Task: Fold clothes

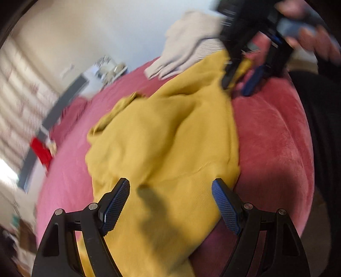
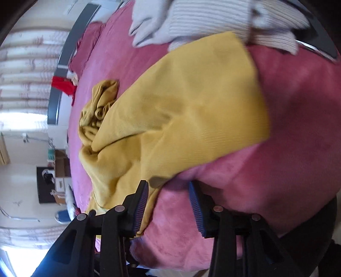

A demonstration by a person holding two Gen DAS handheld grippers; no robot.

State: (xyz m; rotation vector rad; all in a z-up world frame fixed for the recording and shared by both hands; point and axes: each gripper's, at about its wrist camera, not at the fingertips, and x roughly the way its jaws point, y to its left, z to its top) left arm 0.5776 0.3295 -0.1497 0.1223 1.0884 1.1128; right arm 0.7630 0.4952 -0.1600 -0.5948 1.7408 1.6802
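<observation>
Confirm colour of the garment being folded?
Mustard yellow garment, plain; clearest in the right wrist view.

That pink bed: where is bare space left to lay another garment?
Bare pink blanket lies right of the yellow garment, and a strip between it and the far edge. Crowded at the top, where pale knitwear borders the yellow.

The yellow garment (image 1: 170, 136) in front of me lies spread on the pink bed cover, mostly flat with soft folds and a few creases across the middle. One flap is folded over, giving a straight edge along its right side. At its far left, a part of it (image 2: 99, 106) is bunched into a crumpled roll. Beyond it, at the far end, a pale ribbed sweater (image 2: 213, 19) lies in a loose heap, touching the yellow cloth's top edge.
</observation>
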